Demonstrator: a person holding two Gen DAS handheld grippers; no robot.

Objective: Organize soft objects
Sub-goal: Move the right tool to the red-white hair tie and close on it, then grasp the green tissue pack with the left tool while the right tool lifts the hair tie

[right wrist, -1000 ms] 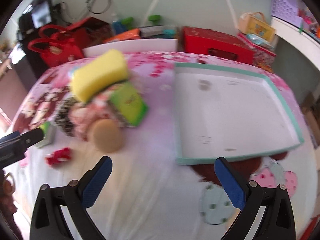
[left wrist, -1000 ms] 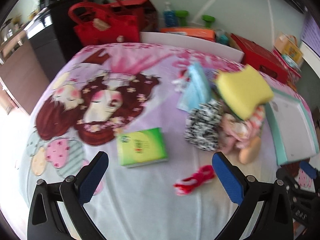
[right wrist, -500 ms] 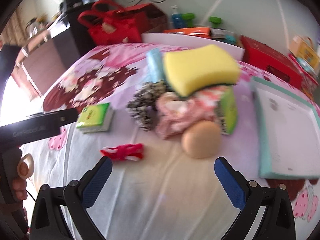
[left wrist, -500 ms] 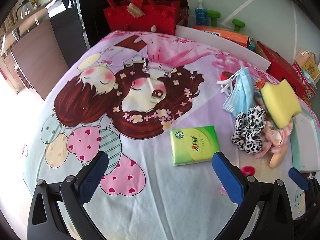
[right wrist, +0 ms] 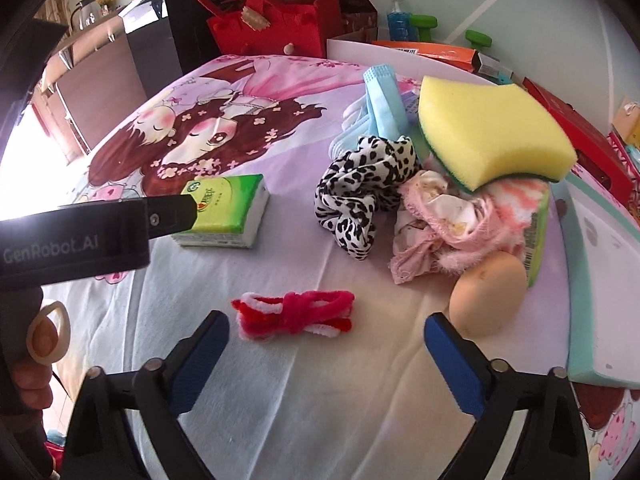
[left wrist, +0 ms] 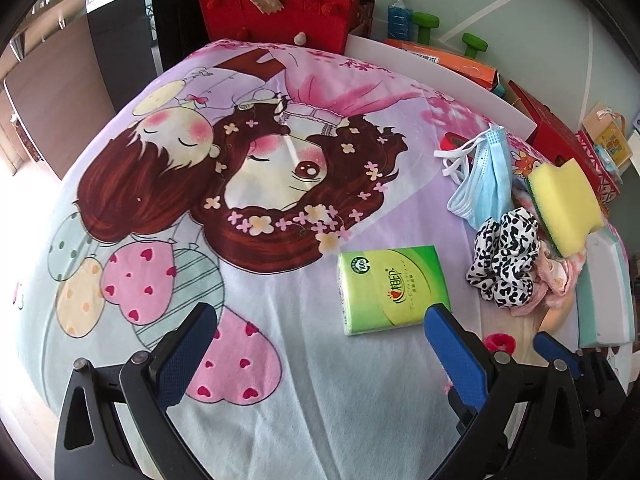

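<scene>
In the right wrist view my right gripper (right wrist: 328,350) hangs just above the bedsheet, its jaws closing. A red and pink pipe-cleaner bow (right wrist: 294,312) lies just past the fingertips, in line with the gap, untouched. Behind it is a pile: a leopard scrunchie (right wrist: 364,188), pink cloth (right wrist: 452,220), a yellow sponge (right wrist: 492,132), a beige puff (right wrist: 486,292) and a blue mask (right wrist: 384,100). My left gripper (left wrist: 320,340) stands open and empty over the sheet. Its right fingertip is beside a green tissue pack (left wrist: 394,288).
A teal-rimmed white tray (right wrist: 600,280) lies right of the pile. A second green pack (right wrist: 538,232) is tucked under the pink cloth. A red felt bag (left wrist: 280,4), boxes and bottles stand behind the bed. A hand (right wrist: 36,360) holds the left gripper's handle at the left edge.
Both views have swung left. The right gripper has moved from the tray to the red bow. The left gripper has shifted left, so the pile is now at its right edge.
</scene>
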